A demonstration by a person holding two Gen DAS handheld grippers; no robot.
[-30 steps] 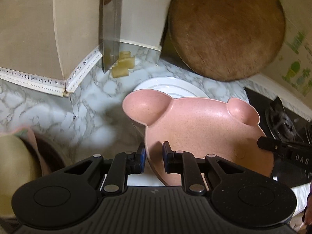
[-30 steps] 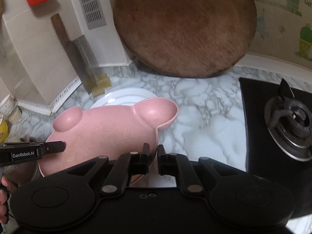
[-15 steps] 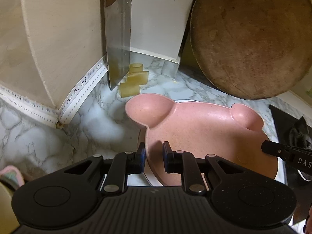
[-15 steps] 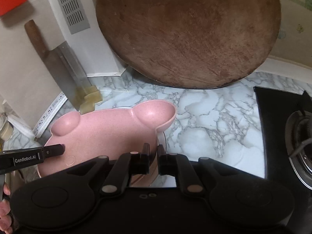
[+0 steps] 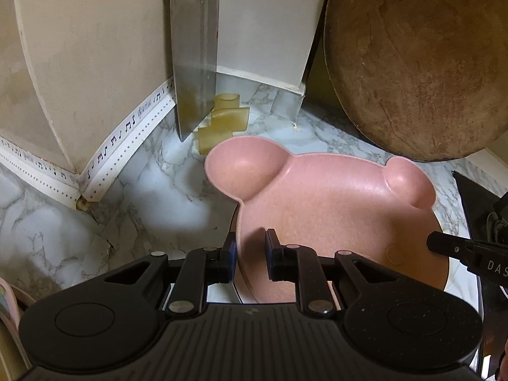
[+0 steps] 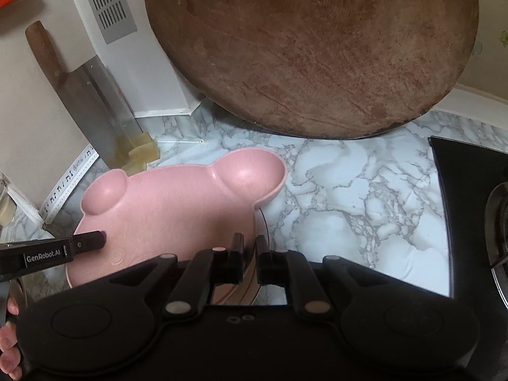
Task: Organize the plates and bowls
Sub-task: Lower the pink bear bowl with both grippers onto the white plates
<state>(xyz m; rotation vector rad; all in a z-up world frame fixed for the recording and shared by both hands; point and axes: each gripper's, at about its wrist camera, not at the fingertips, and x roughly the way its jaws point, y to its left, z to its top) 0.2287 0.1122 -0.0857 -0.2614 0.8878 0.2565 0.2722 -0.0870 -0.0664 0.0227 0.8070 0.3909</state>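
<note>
A pink bear-shaped plate with two round ears lies low over the marble counter, held from both sides. My left gripper is shut on its left rim, and my right gripper is shut on its right rim. In the right wrist view the same pink plate spreads to the left, with a finger of the left gripper on its far edge. A white plate lies underneath, only a sliver of its rim showing. Whether the pink plate rests on it I cannot tell.
A big round wooden board leans on the back wall. A cleaver stands in the corner beside yellowish blocks. The black hob with a burner lies to the right. A hand shows at the lower left.
Both grippers carried the pink plate toward the back corner and down. The white plate, plainly visible a second ago, is now almost covered by it.
</note>
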